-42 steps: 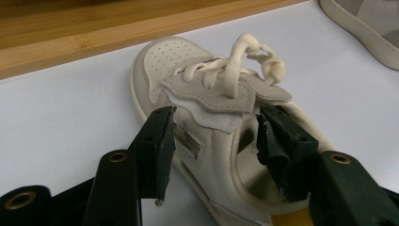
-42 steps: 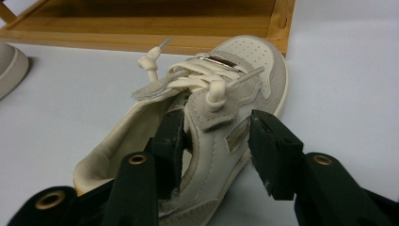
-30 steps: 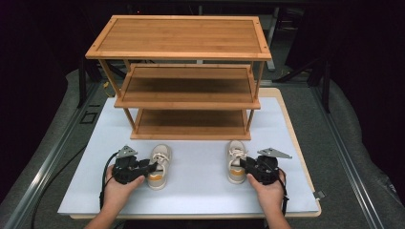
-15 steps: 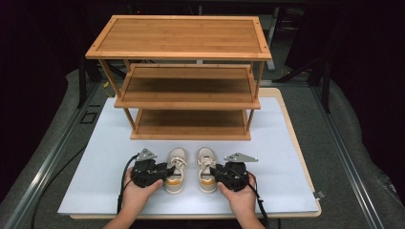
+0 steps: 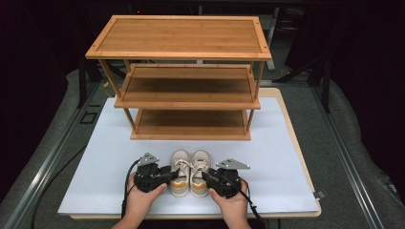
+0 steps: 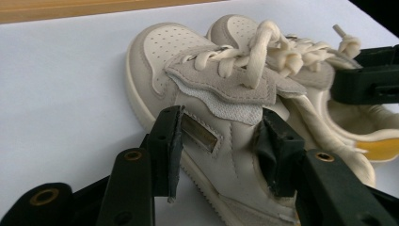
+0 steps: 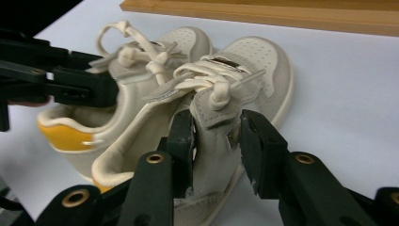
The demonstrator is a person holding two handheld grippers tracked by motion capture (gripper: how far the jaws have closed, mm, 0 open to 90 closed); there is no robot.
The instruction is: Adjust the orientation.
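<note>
Both shoes have come together since a moment ago, now touching side by side on the white surface (image 5: 105,157) just before the wooden rack (image 5: 188,76). The left gripper (image 5: 165,174) has its jaws clamped on the left shoe (image 5: 179,171); the right gripper (image 5: 206,176) grips the right shoe (image 5: 199,171) likewise.

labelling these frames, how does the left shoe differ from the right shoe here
The left shoe is gripped by the left tool; the right shoe by the right tool. The left tool's jaws clamp the left shoe's side wall; the right tool's jaws pinch the right shoe's tongue and side. Shared: both are cream lace-up sneakers with yellow lining, side by side on the white mat, toes toward the wooden rack.
</note>
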